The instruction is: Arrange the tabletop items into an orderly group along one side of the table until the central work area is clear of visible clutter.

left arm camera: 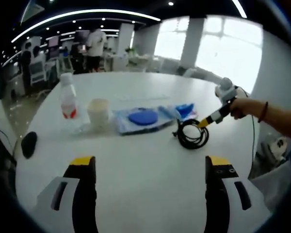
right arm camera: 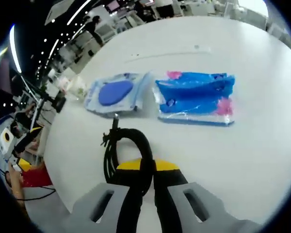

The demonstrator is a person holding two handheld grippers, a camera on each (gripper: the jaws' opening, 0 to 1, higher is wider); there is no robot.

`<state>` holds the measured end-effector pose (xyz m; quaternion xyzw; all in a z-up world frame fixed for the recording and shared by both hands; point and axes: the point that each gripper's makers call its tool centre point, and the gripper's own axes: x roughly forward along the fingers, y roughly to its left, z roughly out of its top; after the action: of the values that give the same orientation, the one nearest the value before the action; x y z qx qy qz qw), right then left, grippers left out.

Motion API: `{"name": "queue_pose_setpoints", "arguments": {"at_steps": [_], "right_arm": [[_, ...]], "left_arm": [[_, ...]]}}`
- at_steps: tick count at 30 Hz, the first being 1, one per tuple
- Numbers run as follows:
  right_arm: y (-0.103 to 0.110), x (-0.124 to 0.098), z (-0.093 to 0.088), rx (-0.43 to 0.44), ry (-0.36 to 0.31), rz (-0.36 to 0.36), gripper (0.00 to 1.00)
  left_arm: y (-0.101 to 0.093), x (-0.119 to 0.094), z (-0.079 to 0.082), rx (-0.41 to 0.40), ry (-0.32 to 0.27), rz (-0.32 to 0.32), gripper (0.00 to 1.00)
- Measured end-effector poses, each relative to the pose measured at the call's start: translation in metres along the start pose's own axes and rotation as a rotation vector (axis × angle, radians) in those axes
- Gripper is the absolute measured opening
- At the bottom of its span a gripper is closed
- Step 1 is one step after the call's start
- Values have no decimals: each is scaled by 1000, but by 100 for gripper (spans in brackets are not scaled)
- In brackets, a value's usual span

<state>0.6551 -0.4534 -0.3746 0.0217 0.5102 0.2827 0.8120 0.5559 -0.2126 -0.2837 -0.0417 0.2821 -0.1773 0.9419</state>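
Now your right tool point(right arm camera: 144, 175) is pinching the coiled black cable point(right arm camera: 123, 145) on the desk point(right arm camera: 262, 160), just short of the blue packets; it's floppy, so keep gripping the bundled loops, left tool point(left arm camera: 150, 167) gaping wide

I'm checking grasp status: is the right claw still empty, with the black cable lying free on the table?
No: in the right gripper view the right claw is shut on the coiled black cable, its yellow-tipped jaws pinching the loop.

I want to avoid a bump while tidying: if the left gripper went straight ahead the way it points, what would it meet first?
Probably the wipes pack with the blue lid, straight ahead of the open left gripper across bare table; depth is unclear.
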Motion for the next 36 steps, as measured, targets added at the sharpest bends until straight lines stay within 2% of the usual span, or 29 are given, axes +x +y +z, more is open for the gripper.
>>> {"name": "queue_pose_setpoints", "arguments": {"at_steps": [2, 3, 6, 9, 17, 19, 20, 23, 28, 29, 32, 36], "right_arm": [[-2, 2, 3, -26, -6, -22, 7], [-6, 3, 5, -95, -7, -43, 7], [-10, 6, 7, -169, 4, -95, 8], [-25, 14, 15, -208, 16, -131, 8], [-39, 22, 15, -220, 14, -194, 11], [-41, 24, 14, -254, 3, -211, 12], [-42, 24, 15, -268, -10, -215, 12], [-40, 23, 20, -231, -65, -218, 13], [-35, 12, 32, -183, -152, -222, 37], [-33, 9, 34, -178, -165, -218, 39], [-27, 3, 33, -154, -178, -209, 45], [-20, -2, 31, -127, -205, -209, 64]], "left_arm": [[1, 0, -1, -7, 5, 1, 88], [1, 0, -2, -6, 10, -1, 88], [0, 1, -4, 4, 22, -1, 88], [-1, 1, -5, 10, 24, -4, 89], [2, 0, -5, 8, 24, 1, 88], [2, 0, -6, 9, 27, 2, 89], [2, 0, -6, 10, 28, 2, 88], [1, 0, -7, 12, 32, -1, 89], [0, 0, -7, 14, 33, -4, 89], [0, 0, -7, 15, 33, -4, 89], [-1, 0, -6, 18, 34, -5, 89], [-2, 0, -5, 16, 29, -10, 89]]}}
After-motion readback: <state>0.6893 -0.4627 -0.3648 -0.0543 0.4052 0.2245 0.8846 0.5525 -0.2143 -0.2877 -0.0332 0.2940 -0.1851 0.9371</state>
